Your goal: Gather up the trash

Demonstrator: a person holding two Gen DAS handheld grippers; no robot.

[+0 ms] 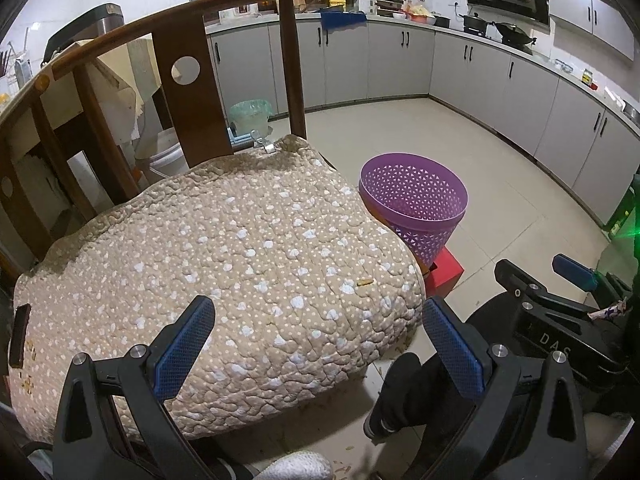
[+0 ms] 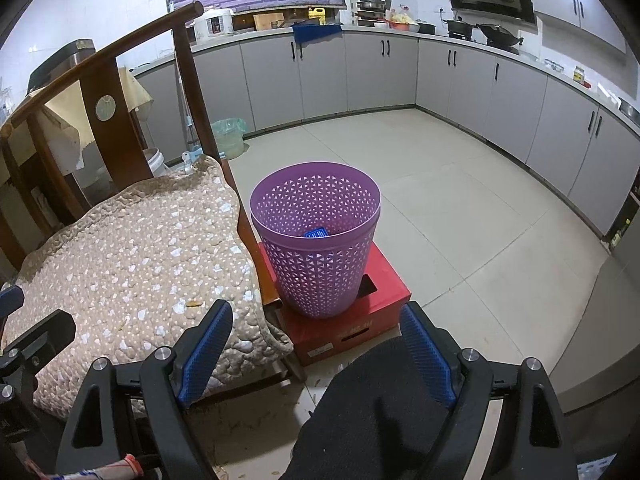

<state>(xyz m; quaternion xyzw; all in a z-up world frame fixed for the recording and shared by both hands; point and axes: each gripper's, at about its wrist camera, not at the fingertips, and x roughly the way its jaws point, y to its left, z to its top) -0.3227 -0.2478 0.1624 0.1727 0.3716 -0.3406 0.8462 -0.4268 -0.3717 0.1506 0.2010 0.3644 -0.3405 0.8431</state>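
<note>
A: Why is the left hand-held gripper (image 1: pixel 316 344) spread so wide over the chair?

B: Its blue pads stand far apart with nothing between them. It hangs above the quilted cushion (image 1: pixel 224 264), probably looking for the next bit of litter. The right hand-held gripper (image 2: pixel 316 350) is also wide and empty, aimed past a dark-clothed knee (image 2: pixel 372 412) toward the bin.

A: So what is left to pick up?

B: On the cushion, near its front right edge, lies a small yellowish scrap (image 1: pixel 365 281). It is too small to name. The right view shows the same scrap (image 2: pixel 195 303) close to the left pad. Crumbs and slivers are scattered on the floor (image 2: pixel 460 216) below the seat as well.

A: And the bin?

B: The purple basket (image 2: pixel 320 248) stands upright on a red box (image 2: pixel 384 292), just beside the wooden chair (image 1: pixel 188 80). Raised like that, its rim comes nearer the seat, which I'd guess shortens each drop. A blue item (image 2: pixel 316 234) already lies inside.

A: What comes next, then?

B: I think the left one goes for the scrap, closing narrowly, since it is tiny and sits on soft fabric.
</note>
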